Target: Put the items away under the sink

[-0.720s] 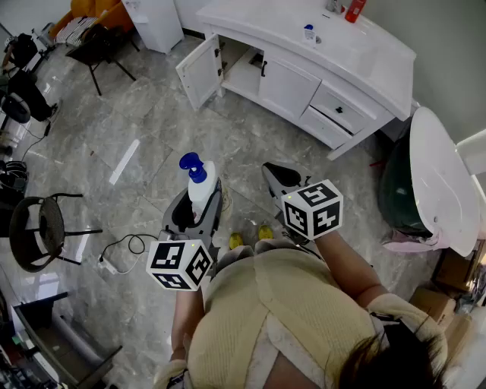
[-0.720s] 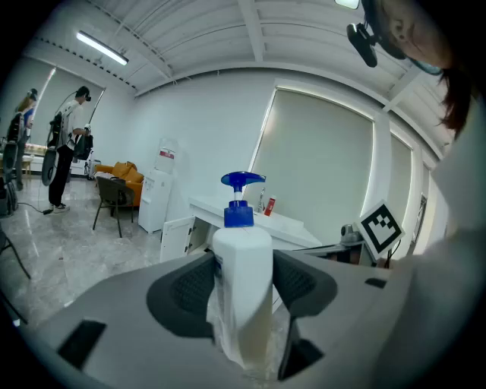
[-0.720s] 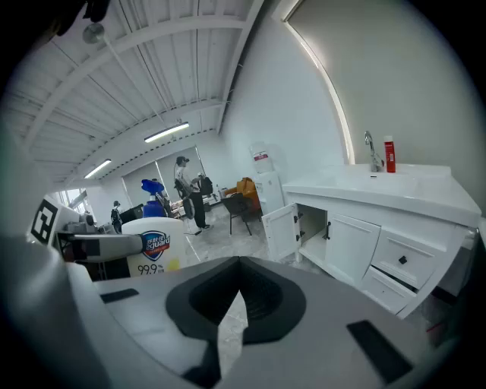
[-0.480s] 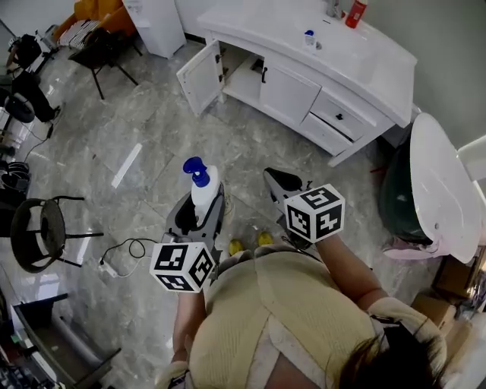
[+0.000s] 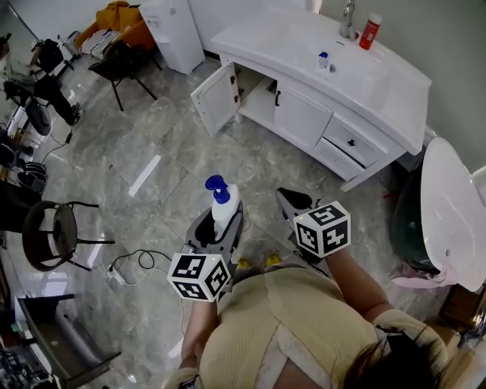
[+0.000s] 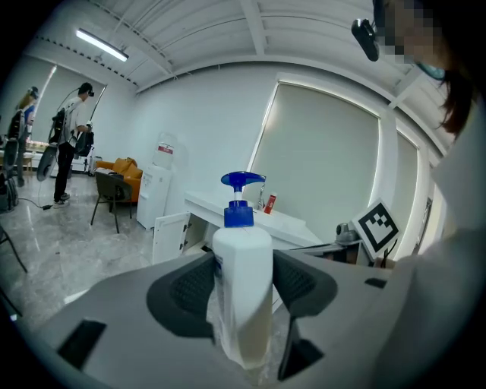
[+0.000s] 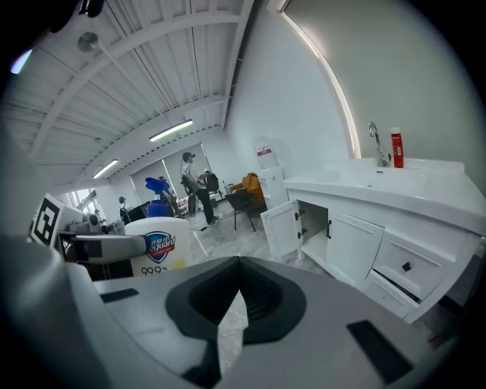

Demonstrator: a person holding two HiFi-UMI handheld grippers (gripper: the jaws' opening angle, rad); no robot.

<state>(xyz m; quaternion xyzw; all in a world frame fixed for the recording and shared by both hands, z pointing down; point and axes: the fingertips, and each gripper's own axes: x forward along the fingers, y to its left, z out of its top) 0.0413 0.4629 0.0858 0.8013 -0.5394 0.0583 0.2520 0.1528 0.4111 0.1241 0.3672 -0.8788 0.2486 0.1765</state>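
Note:
A white pump bottle (image 5: pixel 225 210) with a blue pump head stands upright between the jaws of my left gripper (image 5: pixel 221 226), which is shut on it at waist height above the floor. In the left gripper view the pads (image 6: pixel 192 289) press both sides of the bottle (image 6: pixel 243 258). My right gripper (image 5: pixel 293 205) is beside it to the right, its jaws closed together with nothing in them (image 7: pixel 237 292). Ahead stands the white sink cabinet (image 5: pixel 302 118) with its left door (image 5: pixel 216 97) swung open, showing an empty shelf (image 5: pixel 257 91).
On the countertop stand a small blue-capped bottle (image 5: pixel 324 61), a red bottle (image 5: pixel 370 30) and a faucet (image 5: pixel 348 14). A white toilet (image 5: pixel 449 201) is at the right. A black stool (image 5: pixel 52 232) and a power strip with cable (image 5: pixel 121 267) lie to the left.
The view has shifted so the cabinet sits lower and a little nearer in the head view. Both grippers keep their pose, and the bottle stays in the left one.

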